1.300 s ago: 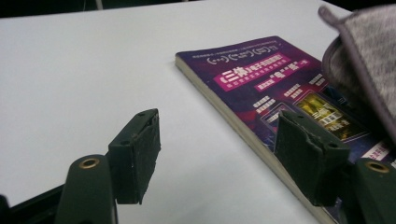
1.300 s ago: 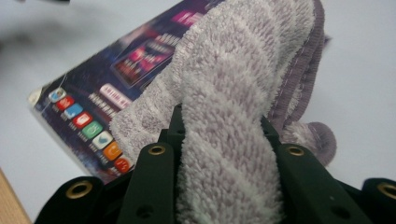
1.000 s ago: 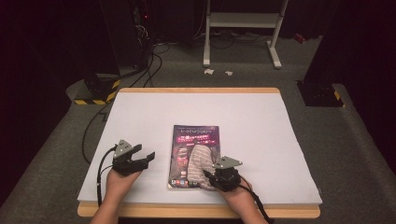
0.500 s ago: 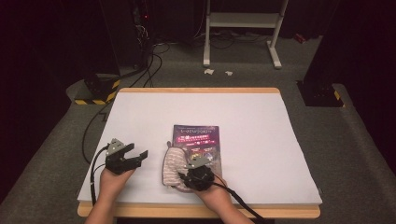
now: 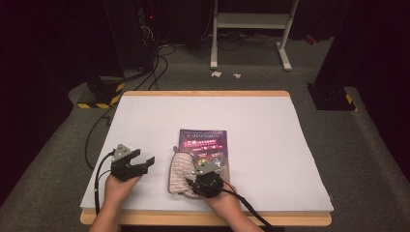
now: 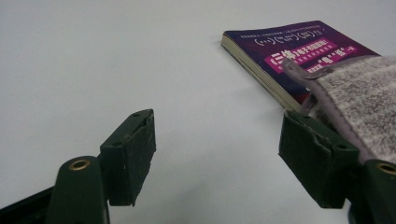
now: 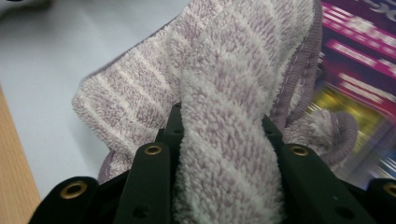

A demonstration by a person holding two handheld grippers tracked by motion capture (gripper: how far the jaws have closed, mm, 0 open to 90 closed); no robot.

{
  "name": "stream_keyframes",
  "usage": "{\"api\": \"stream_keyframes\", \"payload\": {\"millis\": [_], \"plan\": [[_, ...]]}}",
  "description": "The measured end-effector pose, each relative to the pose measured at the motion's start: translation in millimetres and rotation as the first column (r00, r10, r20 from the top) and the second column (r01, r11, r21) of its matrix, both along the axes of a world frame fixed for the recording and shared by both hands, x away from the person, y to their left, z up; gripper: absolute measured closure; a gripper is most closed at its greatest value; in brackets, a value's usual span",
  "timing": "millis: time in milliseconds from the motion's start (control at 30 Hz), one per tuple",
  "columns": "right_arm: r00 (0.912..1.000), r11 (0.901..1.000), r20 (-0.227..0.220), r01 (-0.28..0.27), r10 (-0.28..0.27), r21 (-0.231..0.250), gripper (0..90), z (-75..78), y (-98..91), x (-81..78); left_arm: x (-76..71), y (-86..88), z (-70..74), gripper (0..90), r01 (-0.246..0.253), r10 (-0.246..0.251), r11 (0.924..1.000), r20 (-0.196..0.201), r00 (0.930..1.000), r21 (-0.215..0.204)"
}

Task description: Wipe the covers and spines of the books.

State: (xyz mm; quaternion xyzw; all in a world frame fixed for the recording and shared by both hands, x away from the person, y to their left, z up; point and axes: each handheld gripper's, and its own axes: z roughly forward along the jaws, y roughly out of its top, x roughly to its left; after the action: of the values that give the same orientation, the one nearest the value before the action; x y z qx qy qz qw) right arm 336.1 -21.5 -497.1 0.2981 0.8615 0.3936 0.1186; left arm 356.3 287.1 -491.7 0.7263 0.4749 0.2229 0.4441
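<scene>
High view: the right gripper [image 5: 202,173] and its hand cover the near end of a striped purple-and-white towel [image 5: 180,170], which overlaps the left edge of a purple book [image 5: 205,140] lying on the white table [image 5: 270,140]. Right gripper view shows the book's print blurred, and the jaws pinching a thick fold of towel. Left of the book, the left gripper [image 5: 145,163] hovers, jaws spread wide, holding nothing.

- The high view looks forward and down on the white table [image 5: 270,125] from above its near edge.
- The left gripper view skims low over the table, with the book [image 6: 299,51] at upper right.
- The right gripper view sits close against the towel [image 7: 233,93].
- All three views share the book and towel.
</scene>
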Motion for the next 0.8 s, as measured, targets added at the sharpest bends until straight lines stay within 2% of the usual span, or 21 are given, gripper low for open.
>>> {"api": "stream_keyframes", "payload": {"millis": [67,100,167,200,233,267,333,467,567,800], "plan": [[0.9997,0.9997,0.002,0.023,-0.023,0.001,67.0,-0.1,-14.1,-1.4,0.0,-0.4,-0.6,27.6,0.002,-0.002,1.0000,0.004,1.0000,0.001],[0.9986,0.9986,0.002,0.052,-0.052,0.003,67.0,-0.2,-29.2,-3.2,0.1,-1.1,-1.3,27.6,0.006,-0.006,1.0000,0.004,1.0000,-0.002],[0.9982,0.9982,0.005,0.060,-0.060,0.001,67.0,-0.3,-35.1,-3.8,0.3,-1.6,-1.8,27.6,0.006,-0.006,1.0000,0.002,1.0000,0.000],[0.9956,0.9956,0.007,0.094,-0.094,-0.001,67.1,0.2,-52.6,-5.8,0.8,-2.2,-2.9,27.6,0.007,-0.007,1.0000,-0.002,1.0000,0.002],[0.9939,0.9939,0.007,0.110,-0.110,-0.002,67.1,0.3,-59.9,-6.9,0.7,-2.7,-3.4,27.6,0.008,-0.008,1.0000,-0.003,1.0000,-0.001],[0.9939,0.9939,0.007,0.110,-0.110,-0.002,67.1,0.3,-59.9,-6.9,0.7,-2.7,-3.4,27.6,0.008,-0.008,1.0000,-0.003,1.0000,-0.001],[0.9896,0.9897,0.019,0.143,-0.143,-0.010,67.0,0.9,-79.5,-9.0,0.7,-2.7,-4.2,27.6,0.006,-0.006,1.0000,0.000,1.0000,0.000],[0.9817,0.9819,0.027,0.189,-0.188,-0.013,66.6,1.1,-97.8,-9.5,0.7,-2.0,-4.7,27.6,0.005,-0.005,1.0000,0.006,1.0000,-0.003],[0.9817,0.9818,0.020,0.190,-0.190,-0.010,66.4,1.5,-98.6,-9.4,0.5,-2.5,-4.7,27.6,0.005,-0.004,1.0000,0.007,1.0000,-0.003],[0.9898,0.9899,0.042,0.138,-0.136,-0.034,66.4,1.7,-71.0,-11.0,-0.3,-2.1,-3.8,27.6,0.002,-0.002,1.0000,0.017,0.9999,-0.006]]}}
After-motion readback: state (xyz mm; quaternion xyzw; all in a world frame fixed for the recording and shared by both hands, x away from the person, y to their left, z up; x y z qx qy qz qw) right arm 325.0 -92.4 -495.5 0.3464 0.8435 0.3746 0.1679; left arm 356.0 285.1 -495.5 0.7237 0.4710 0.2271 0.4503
